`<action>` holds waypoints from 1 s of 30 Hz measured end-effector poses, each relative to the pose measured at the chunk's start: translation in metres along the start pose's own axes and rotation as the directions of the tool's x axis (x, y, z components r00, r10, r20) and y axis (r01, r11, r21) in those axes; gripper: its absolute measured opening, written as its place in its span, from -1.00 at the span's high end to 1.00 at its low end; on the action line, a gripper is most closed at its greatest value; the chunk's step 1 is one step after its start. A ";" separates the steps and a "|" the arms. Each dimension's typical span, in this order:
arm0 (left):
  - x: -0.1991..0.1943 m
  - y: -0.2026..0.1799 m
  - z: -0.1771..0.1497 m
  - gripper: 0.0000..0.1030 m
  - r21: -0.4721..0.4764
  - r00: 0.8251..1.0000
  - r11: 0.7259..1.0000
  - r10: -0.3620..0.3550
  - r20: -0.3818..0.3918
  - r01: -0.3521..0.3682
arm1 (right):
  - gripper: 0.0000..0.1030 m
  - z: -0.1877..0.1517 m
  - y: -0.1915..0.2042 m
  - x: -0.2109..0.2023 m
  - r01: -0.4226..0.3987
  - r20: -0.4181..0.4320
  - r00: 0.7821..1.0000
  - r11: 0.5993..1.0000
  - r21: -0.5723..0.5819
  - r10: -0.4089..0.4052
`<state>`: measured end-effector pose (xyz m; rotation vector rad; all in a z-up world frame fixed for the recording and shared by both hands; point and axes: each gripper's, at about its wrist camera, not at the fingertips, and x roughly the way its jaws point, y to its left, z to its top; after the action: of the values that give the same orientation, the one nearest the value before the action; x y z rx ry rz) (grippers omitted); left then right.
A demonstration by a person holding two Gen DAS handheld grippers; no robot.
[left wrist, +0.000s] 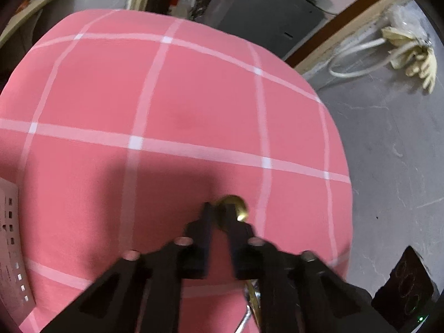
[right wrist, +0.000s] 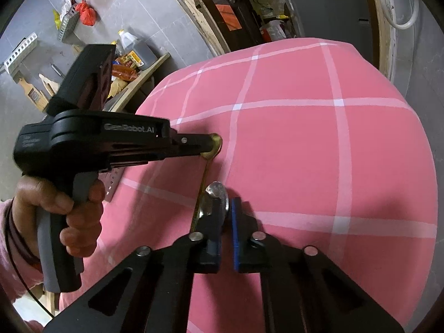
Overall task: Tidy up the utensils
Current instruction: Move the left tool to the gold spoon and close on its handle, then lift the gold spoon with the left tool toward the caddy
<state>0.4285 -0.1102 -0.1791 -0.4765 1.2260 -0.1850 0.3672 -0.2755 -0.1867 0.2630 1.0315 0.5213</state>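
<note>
We have each hand-held gripper pinching a spoon on the worktop, which is covered by a pink checked cloth (right wrist: 347, 152). The left hand-held gripper (right wrist: 208, 145) is pressed together on the bowl of the gold spoon (right wrist: 215, 145); in its own wrist view the gold bowl (left wrist: 234, 204) shows just past the fingertips, with the handle running back under the fingers. The right hand-held gripper (right wrist: 223, 208) is clamped on the bowl of the silver spoon (right wrist: 217, 191), whose rounded tip pokes out above the fingers.

To do this step well, we judge that we should lift both spoons straight up, one at a time or well in step, because the two lie very close: the gold handle (right wrist: 204, 183) runs down to just beside the silver bowl, and whether they touch or cross we cannot tell. A sideways drag could snag one spoon on the other or wrinkle the cloth. A bowl is a curved, slick thing to pinch, so we would keep the squeeze firm and watch that the handle does not swing down once clear of the cloth.

The person's hand (right wrist: 66, 208) grips the left tool's handle at the left of the right wrist view. No tray or holder for the utensils shows clearly in either view.
</note>
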 end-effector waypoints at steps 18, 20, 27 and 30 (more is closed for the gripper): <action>-0.015 -0.004 -0.003 0.97 0.020 0.990 0.990 -0.138 0.024 0.138 | 0.92 0.005 -0.030 -0.036 0.061 0.061 0.996 0.996 0.065 -0.065; -0.020 -0.012 -0.003 0.97 0.060 0.991 0.990 -0.129 0.040 0.126 | 0.92 0.006 -0.033 -0.043 0.069 0.079 0.994 0.995 0.072 -0.074; -0.065 -0.029 -0.008 0.97 0.153 0.980 0.984 -0.115 0.161 0.091 | 0.93 0.014 -0.028 -0.084 0.139 0.174 0.974 0.989 0.047 -0.145; -0.086 -0.038 -0.008 0.97 0.194 0.969 0.979 -0.111 0.222 0.068 | 0.93 0.021 -0.020 -0.101 0.161 0.214 0.963 0.987 0.027 -0.163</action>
<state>0.3965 -0.1130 -0.0899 -0.3806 0.9484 -0.3093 0.3507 -0.3451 -0.1100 0.2356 0.8362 0.3318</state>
